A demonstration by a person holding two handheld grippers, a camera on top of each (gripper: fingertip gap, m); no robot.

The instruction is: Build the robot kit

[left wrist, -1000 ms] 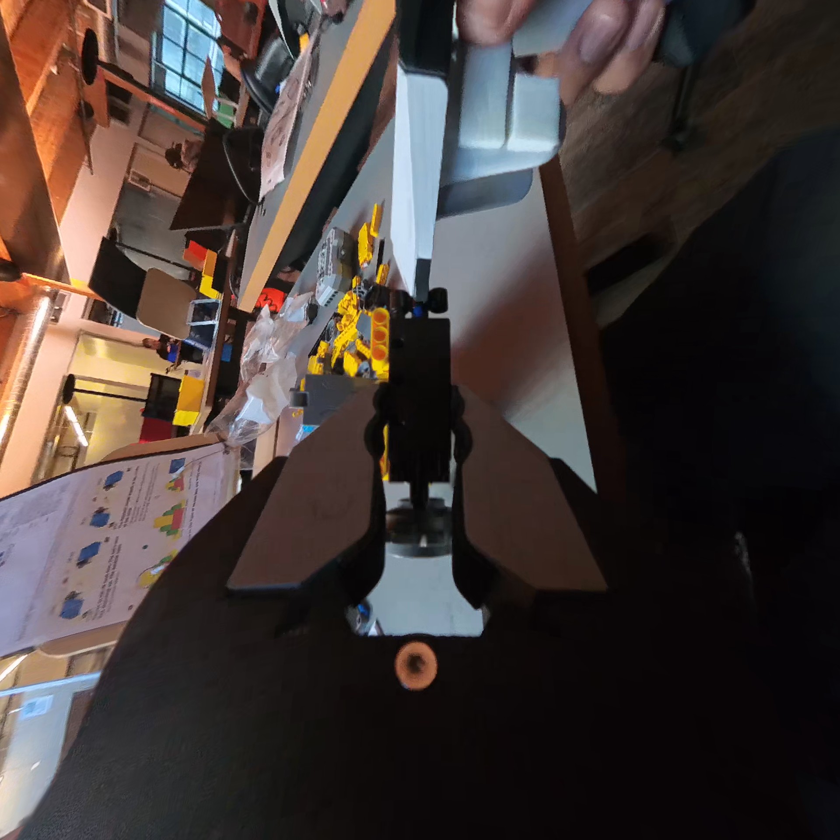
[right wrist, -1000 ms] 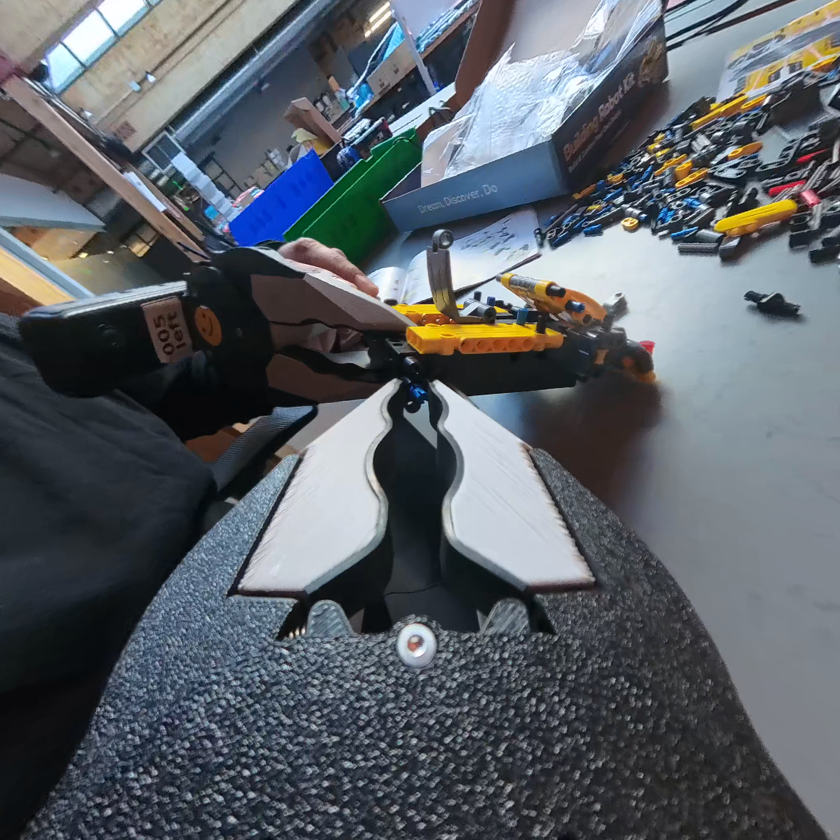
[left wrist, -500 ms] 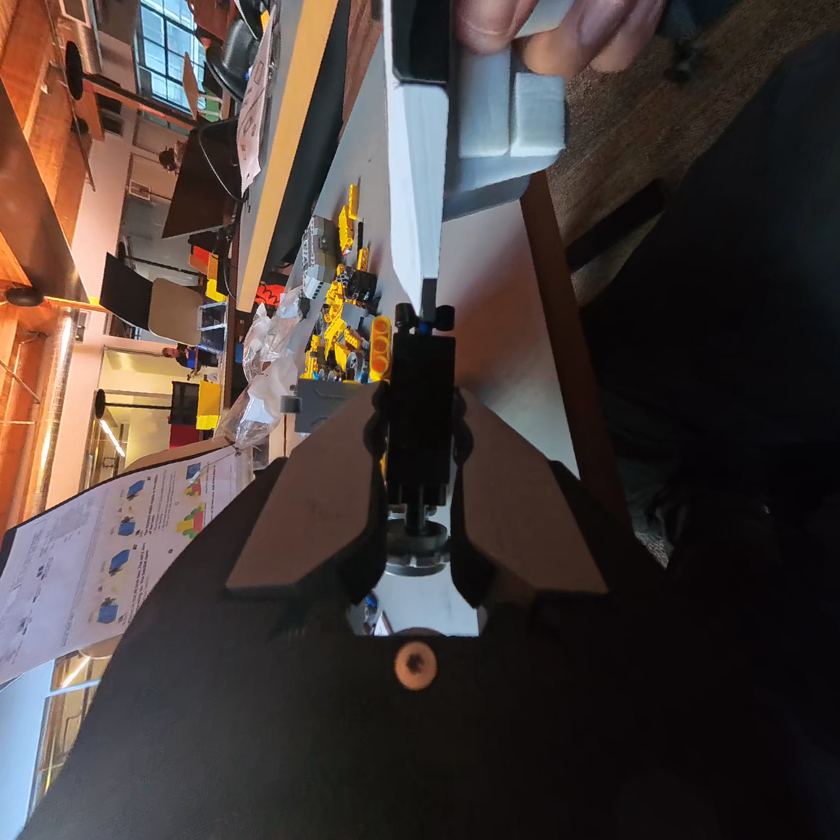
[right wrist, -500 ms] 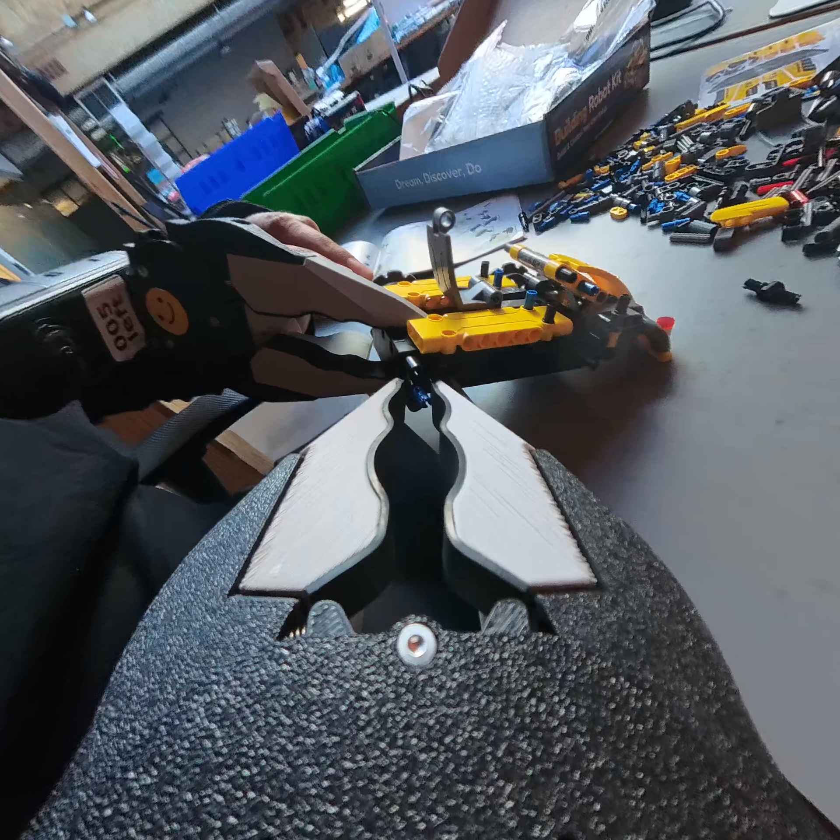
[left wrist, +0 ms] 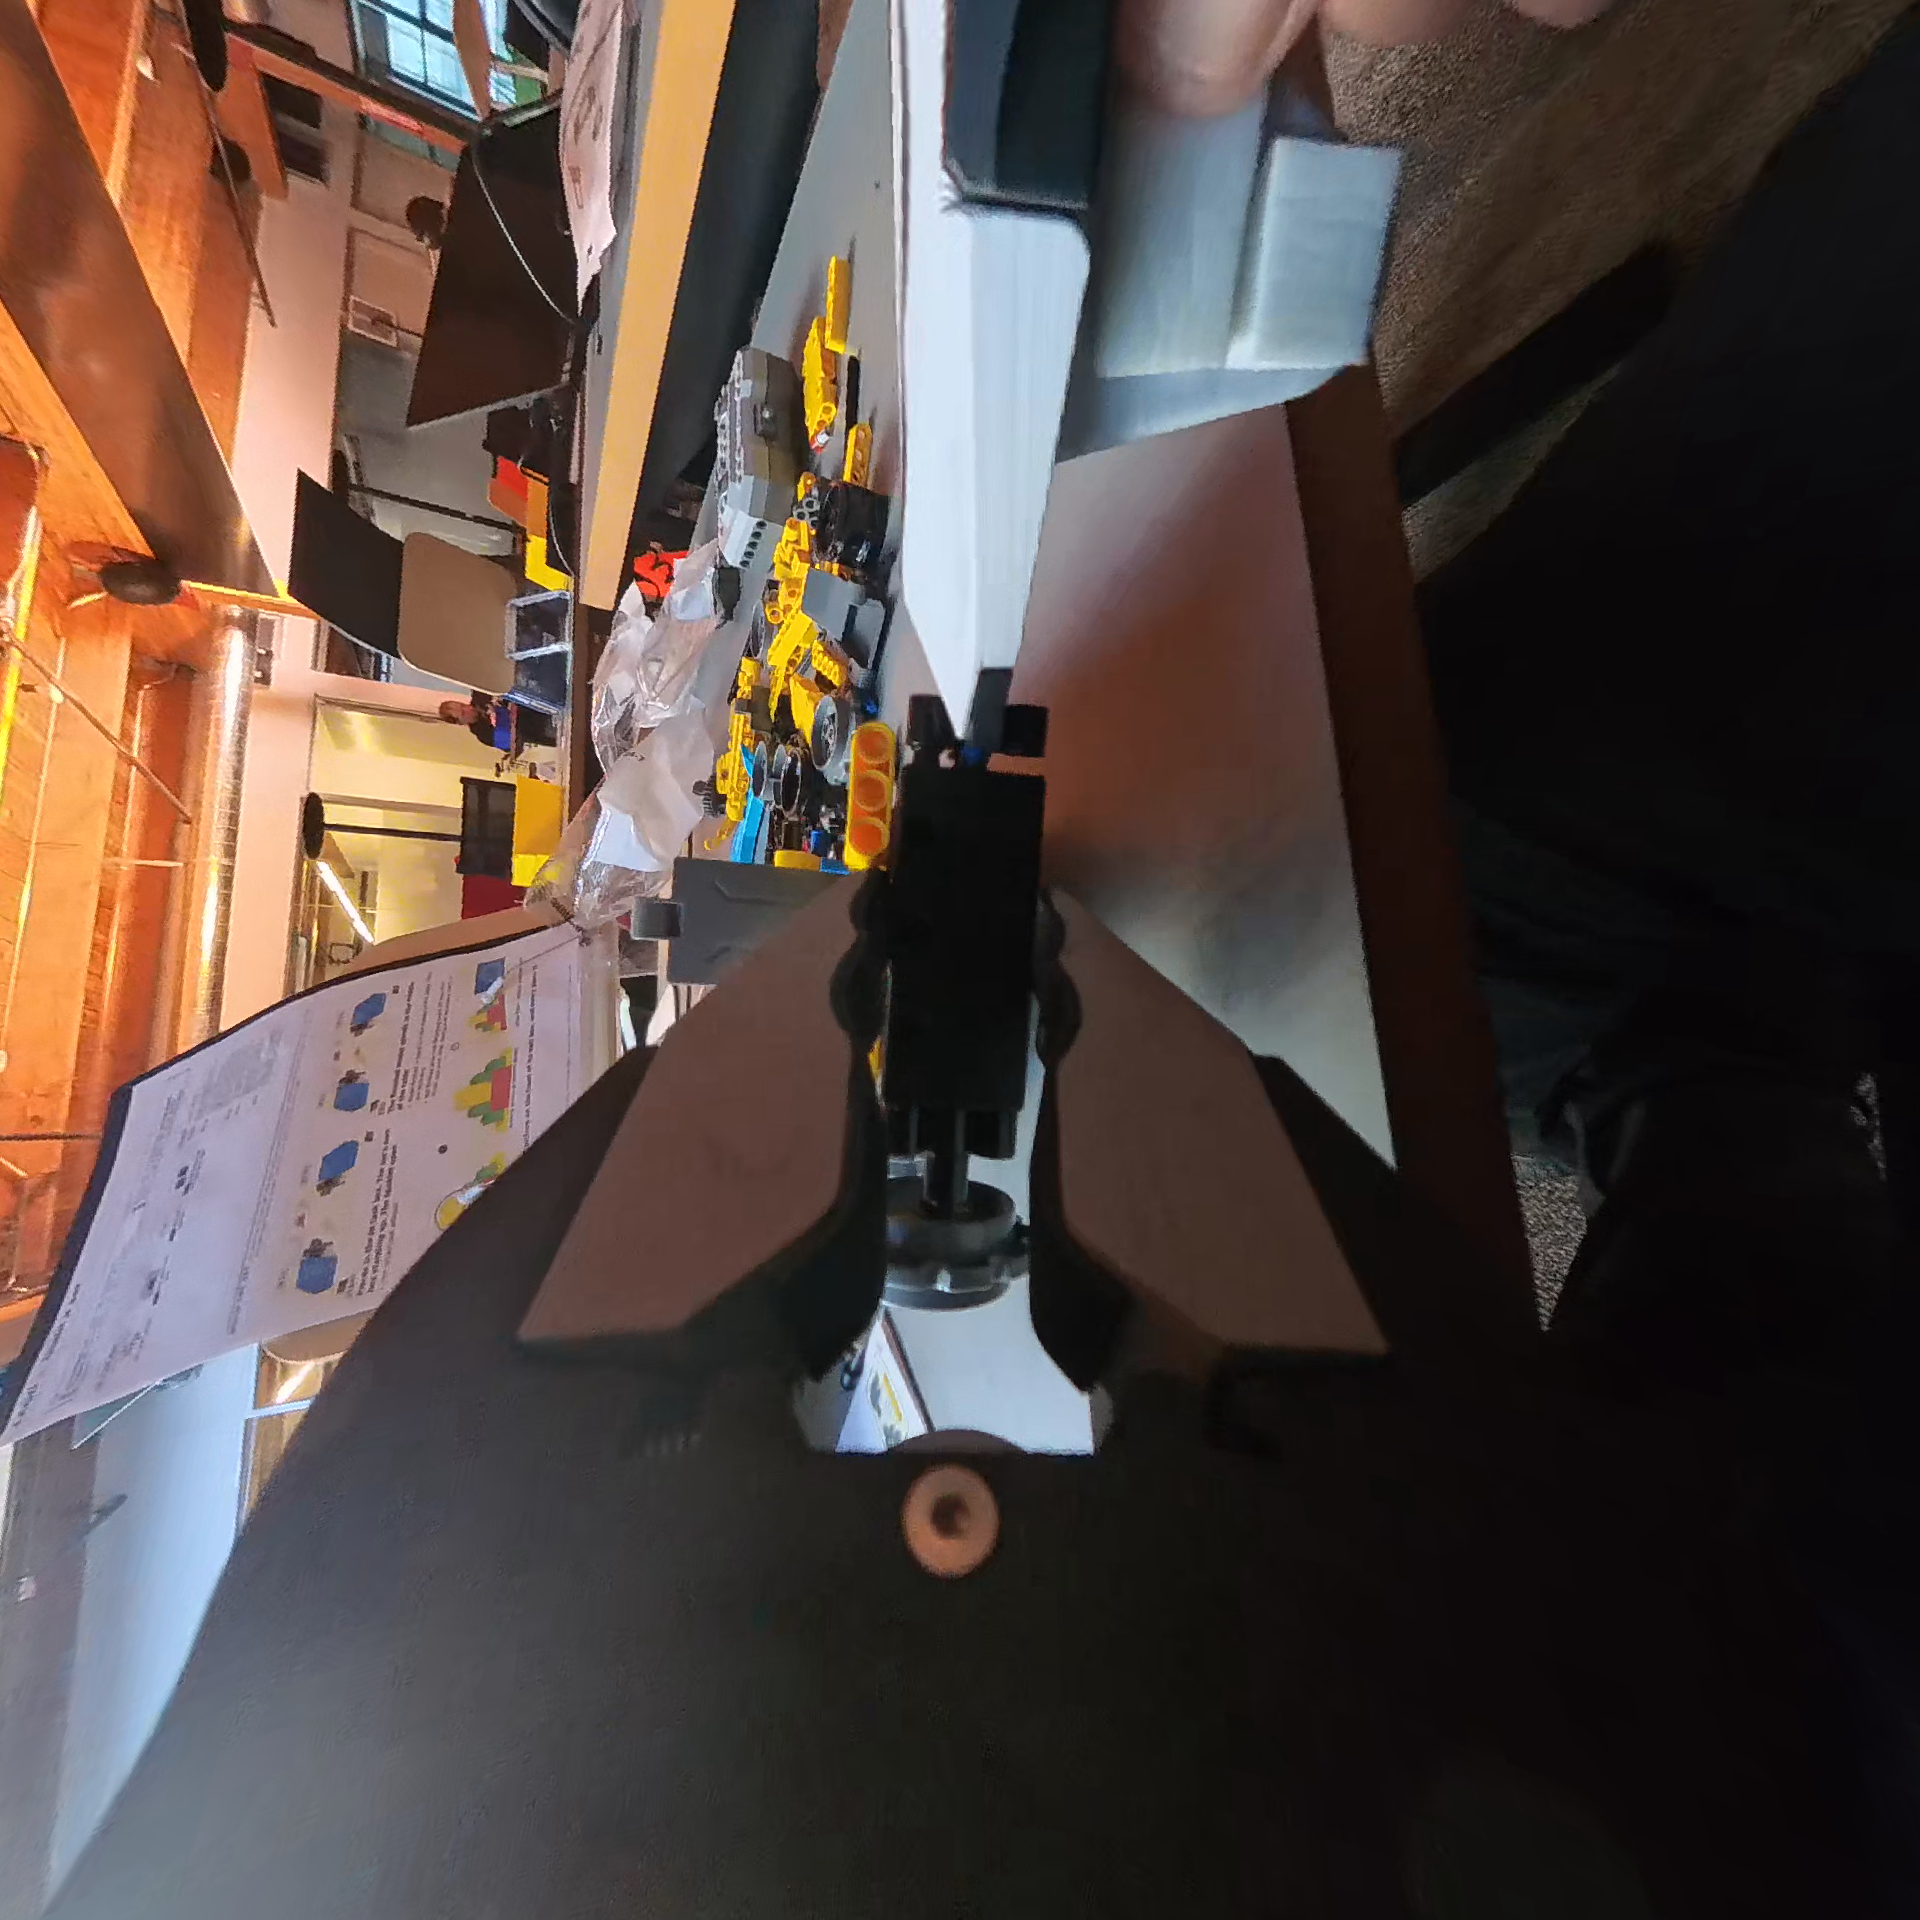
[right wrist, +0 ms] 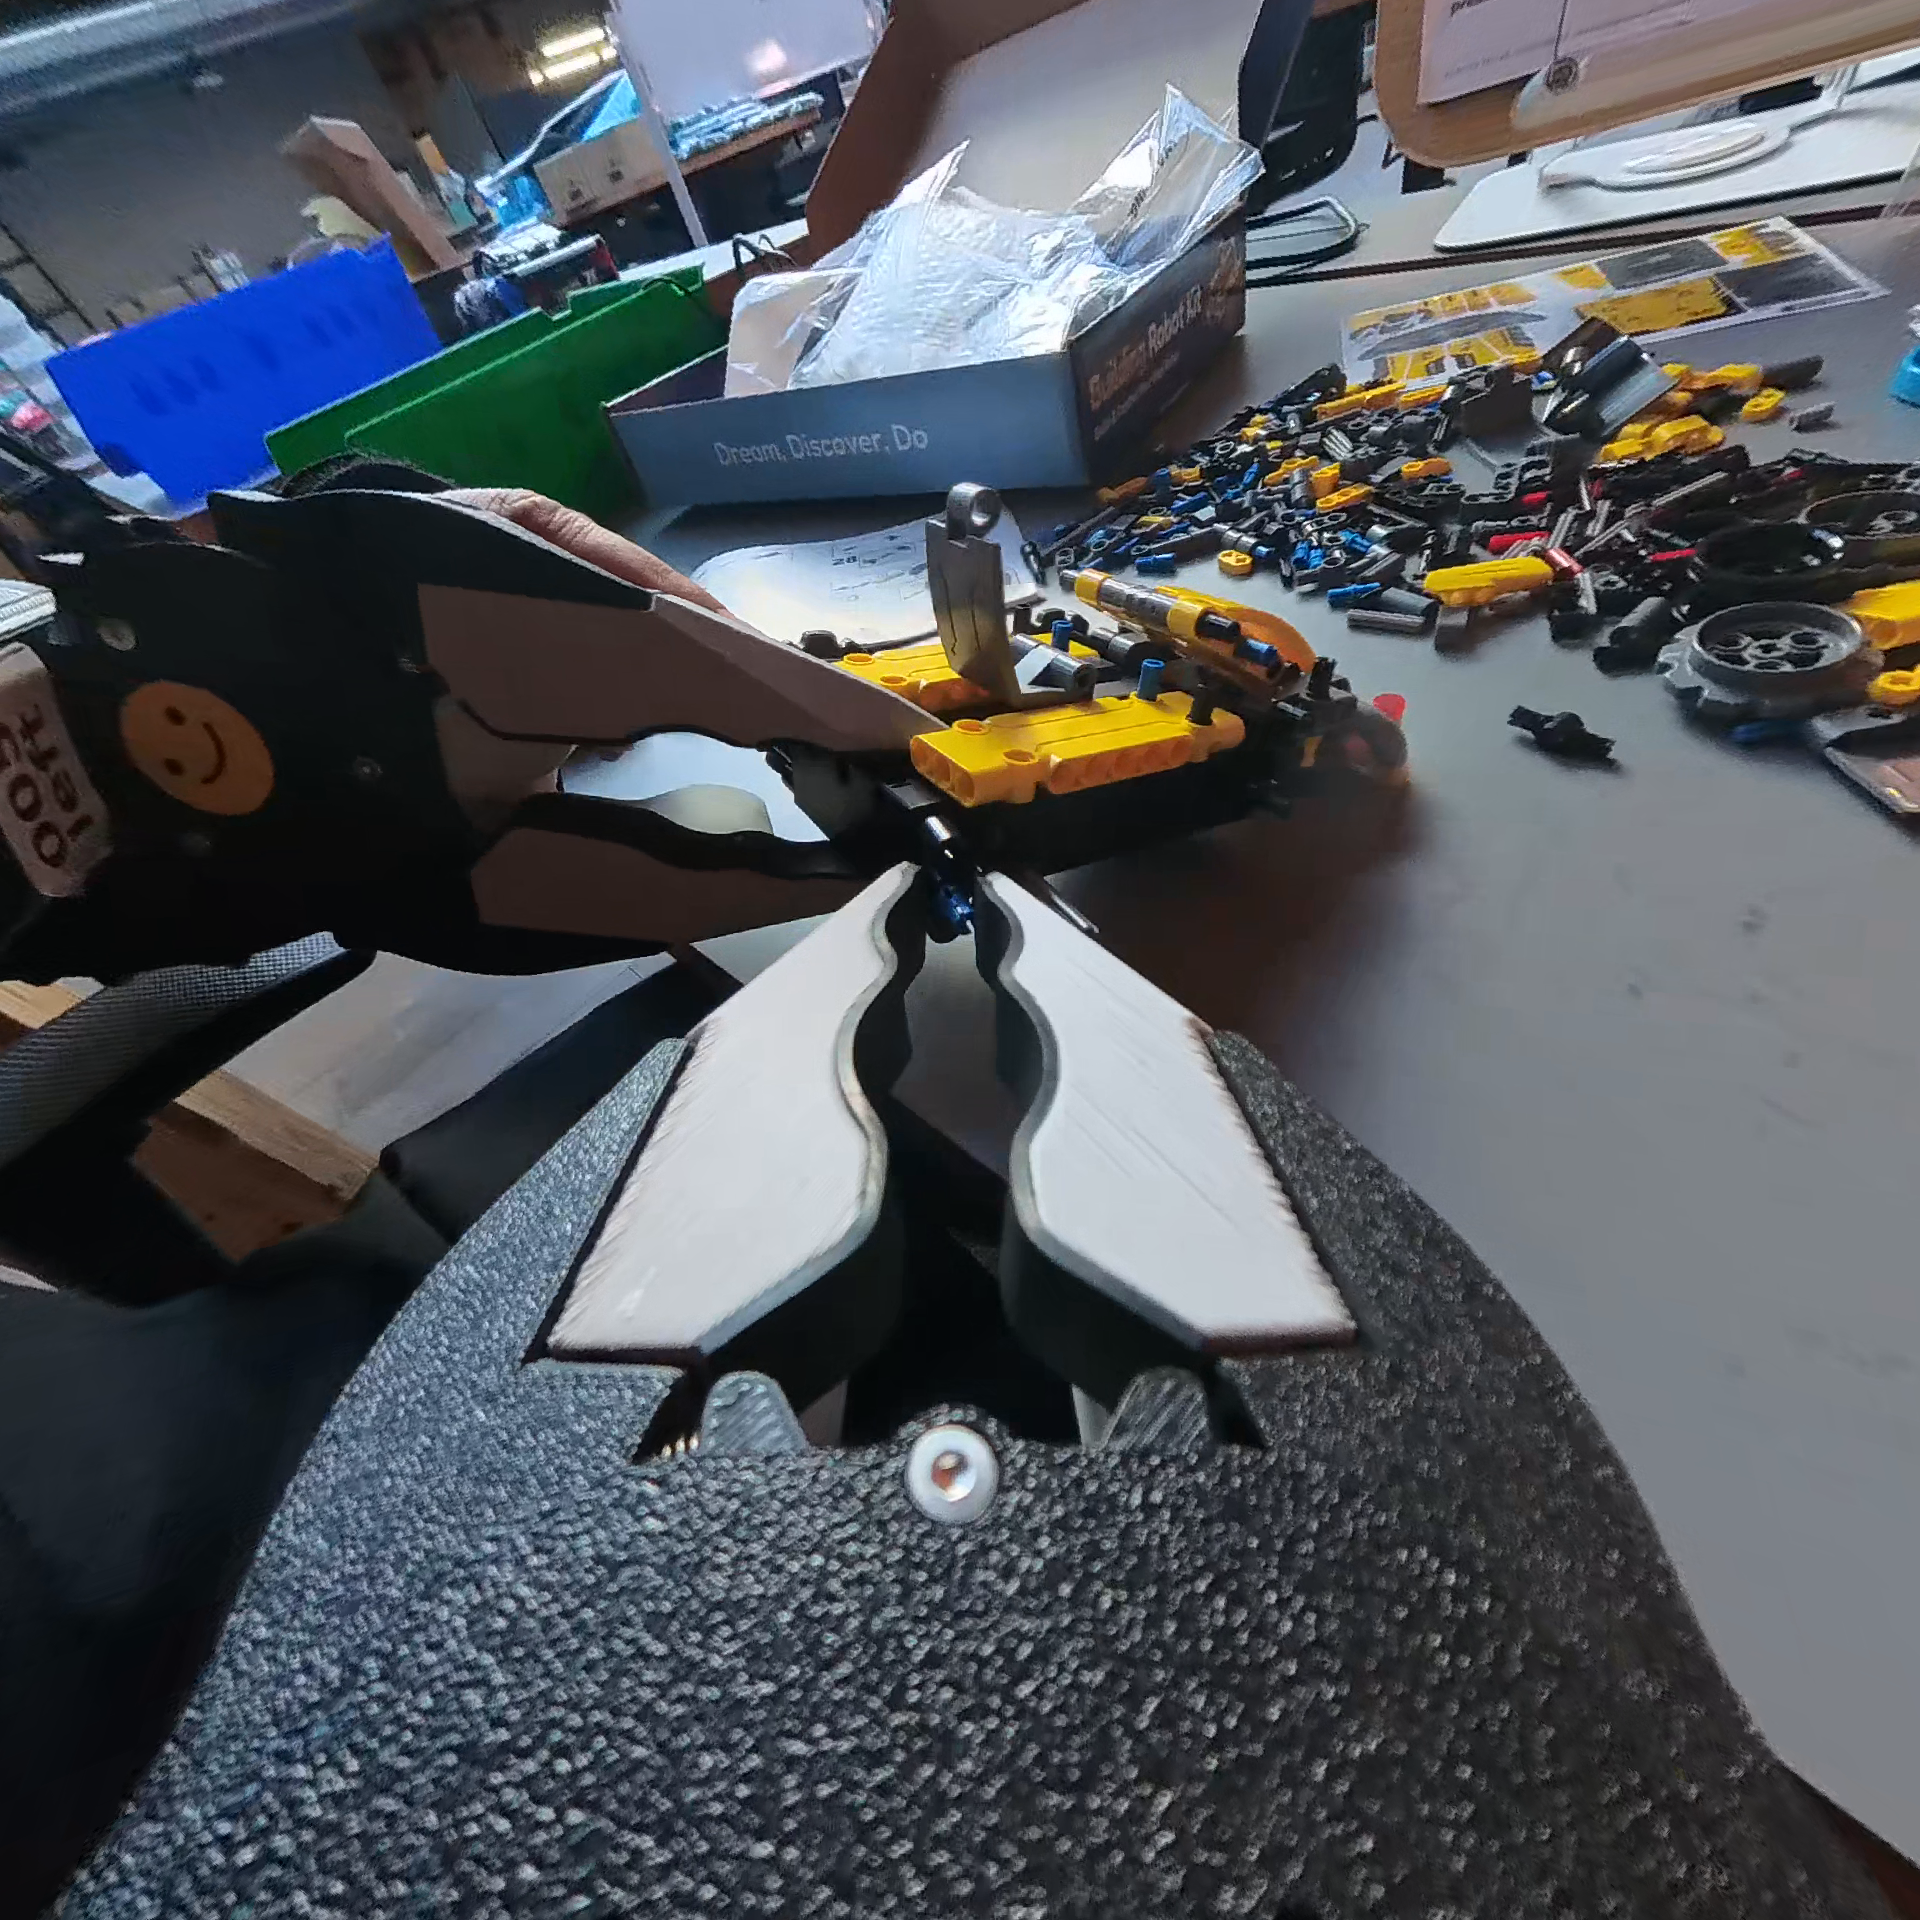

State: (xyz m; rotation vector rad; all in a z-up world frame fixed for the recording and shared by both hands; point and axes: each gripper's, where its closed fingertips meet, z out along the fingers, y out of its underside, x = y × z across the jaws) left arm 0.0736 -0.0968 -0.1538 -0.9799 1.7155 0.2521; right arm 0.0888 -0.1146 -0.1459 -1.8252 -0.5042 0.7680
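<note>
- The right hand-held gripper [right wrist: 943,902] has its fingers nearly together, with only a thin slot between the tips. A small blue-and-black pin [right wrist: 943,902] sits in that slot, and the tips look closed on it, though the contact itself is partly shadowed.
- The pin lies straight ahead of the right hand-held gripper, at the near, lower edge of the brick model [right wrist: 1081,743], touching or entering its black frame. I cannot tell how deep it is seated.
- The left hand-held gripper [left wrist: 961,914] clamps the black end of the same brick model [left wrist: 966,935] between its fingers. In the right wrist view it reaches in from the left, one finger above and one below.
- The model's long axis runs left to right across the right wrist view, crosswise to the right fingers and in line with the left ones. It hangs just above the dark surface [right wrist: 1558,1039].
- A grey upright lever [right wrist: 971,597] and yellow beams top the model. Its far end, with a red tip, is blurred.
- Beyond lie loose pieces [right wrist: 1507,520], a lone black connector [right wrist: 1558,732], a grey toothed wheel [right wrist: 1766,655], and an open box [right wrist: 935,436] stuffed with clear bags.
- In the left wrist view, a white finger of the other tool hides the pin joint, and a printed sheet [left wrist: 312,1143] shows at left.
</note>
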